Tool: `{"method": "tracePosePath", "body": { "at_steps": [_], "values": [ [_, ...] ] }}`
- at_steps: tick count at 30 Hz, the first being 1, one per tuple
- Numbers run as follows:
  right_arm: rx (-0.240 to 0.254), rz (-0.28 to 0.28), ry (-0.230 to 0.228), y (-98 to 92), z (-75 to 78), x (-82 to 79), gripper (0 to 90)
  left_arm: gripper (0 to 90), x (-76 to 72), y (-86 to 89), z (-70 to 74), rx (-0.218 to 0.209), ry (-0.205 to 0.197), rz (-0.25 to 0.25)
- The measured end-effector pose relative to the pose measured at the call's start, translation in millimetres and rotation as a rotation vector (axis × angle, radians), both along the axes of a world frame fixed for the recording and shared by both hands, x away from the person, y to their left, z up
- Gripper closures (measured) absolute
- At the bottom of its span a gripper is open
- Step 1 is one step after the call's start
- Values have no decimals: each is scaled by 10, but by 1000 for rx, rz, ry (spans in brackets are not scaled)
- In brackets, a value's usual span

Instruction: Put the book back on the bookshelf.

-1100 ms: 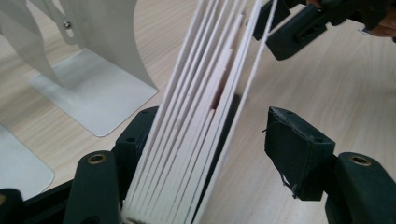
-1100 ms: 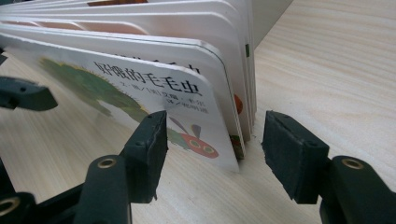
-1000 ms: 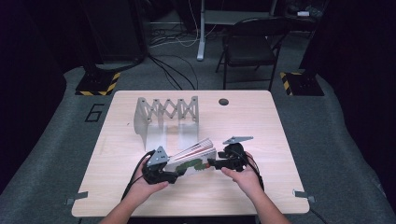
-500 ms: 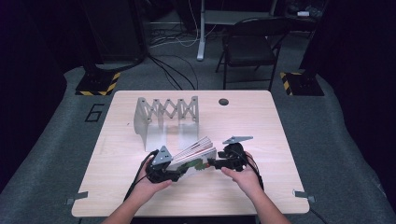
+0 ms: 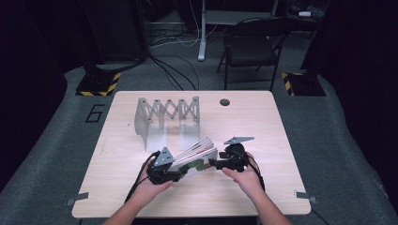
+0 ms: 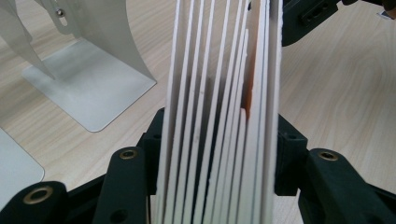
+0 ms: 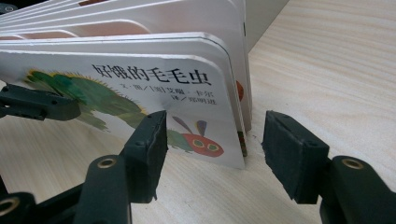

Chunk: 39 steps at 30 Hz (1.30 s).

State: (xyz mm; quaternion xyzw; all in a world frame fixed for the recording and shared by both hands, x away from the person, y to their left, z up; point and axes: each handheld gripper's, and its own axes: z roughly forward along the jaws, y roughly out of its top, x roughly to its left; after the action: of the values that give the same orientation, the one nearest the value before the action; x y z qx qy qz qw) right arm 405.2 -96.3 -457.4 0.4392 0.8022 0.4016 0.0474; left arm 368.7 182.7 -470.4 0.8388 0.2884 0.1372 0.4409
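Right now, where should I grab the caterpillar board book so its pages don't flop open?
Pinch the whole board book across both covers, coming edge-on. Its stiff pages fan apart, so squeezing from outside gathers them. The jaws of the left gripper have just been closing that way.

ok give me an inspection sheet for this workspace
surface: wooden table, metal accordion rack standing towards the back, one cable hole
job's things: board book between the grippers, pages fanned
clutter: nothing seen
grippers: left gripper has just been closing, fingers pressing the book's pages; right gripper open around the book's corner
cables: black cable trails from the left gripper; floor cables behind the table
surroundings: folding chair, striped stand base, dark room
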Motion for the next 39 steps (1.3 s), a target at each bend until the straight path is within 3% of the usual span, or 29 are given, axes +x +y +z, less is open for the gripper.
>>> {"method": "tracePosePath", "body": {
  "at_steps": [13,28,39],
  "values": [
    [3,2,1,11,-5,-2,404,617,12,6,0,-20,18,-35],
    [4,6,-5,18,-6,3,404,682,3,-23,13,27,-4,-52],
    [4,4,-5,16,-7,3,404,697,0,-27,22,46,6,-64]
  ]
}}
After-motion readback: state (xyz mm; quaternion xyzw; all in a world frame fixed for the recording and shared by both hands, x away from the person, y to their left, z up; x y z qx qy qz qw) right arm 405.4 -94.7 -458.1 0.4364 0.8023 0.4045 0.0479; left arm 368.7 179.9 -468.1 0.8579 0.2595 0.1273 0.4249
